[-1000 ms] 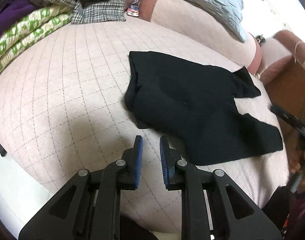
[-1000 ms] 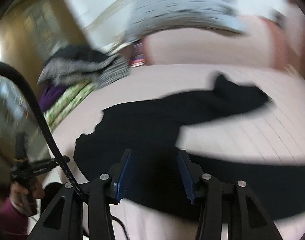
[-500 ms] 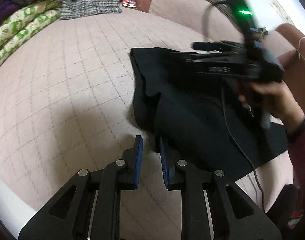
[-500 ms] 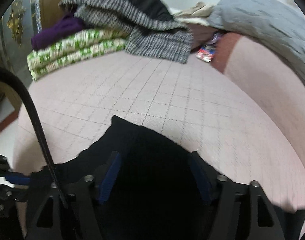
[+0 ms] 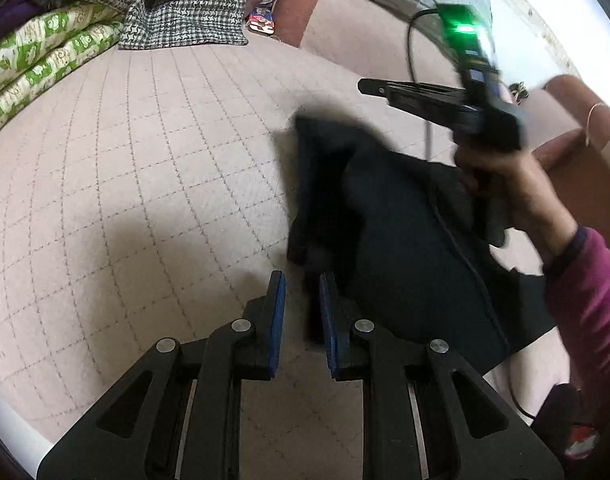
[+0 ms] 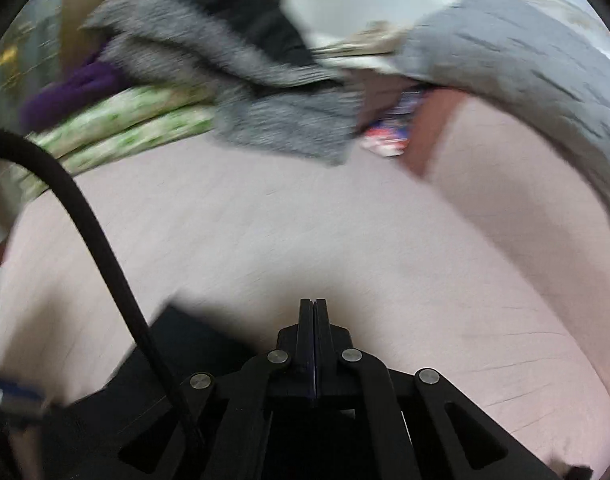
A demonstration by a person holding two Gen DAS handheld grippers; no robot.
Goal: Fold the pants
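Pants, black, lie on the pink quilted bed at the right of my left wrist view, their upper left corner lifted and smeared by motion blur, so I cannot tell how the cloth is bunched there. My left hand-held gripper hangs just at their near left edge with its jaws narrow, a slim gap between the blue pads and no cloth in it that I can see. My right hand-held gripper has just snapped closed; its jaws meet flat with nothing visible between them, and dark fabric shows only below and to its left, half hidden behind the black cable. From the left wrist view that tool is blurred above the pants, gripped by a hand in a magenta sleeve. Folded bedding and a checked cloth are piled at the far edge, cut off by the frame.
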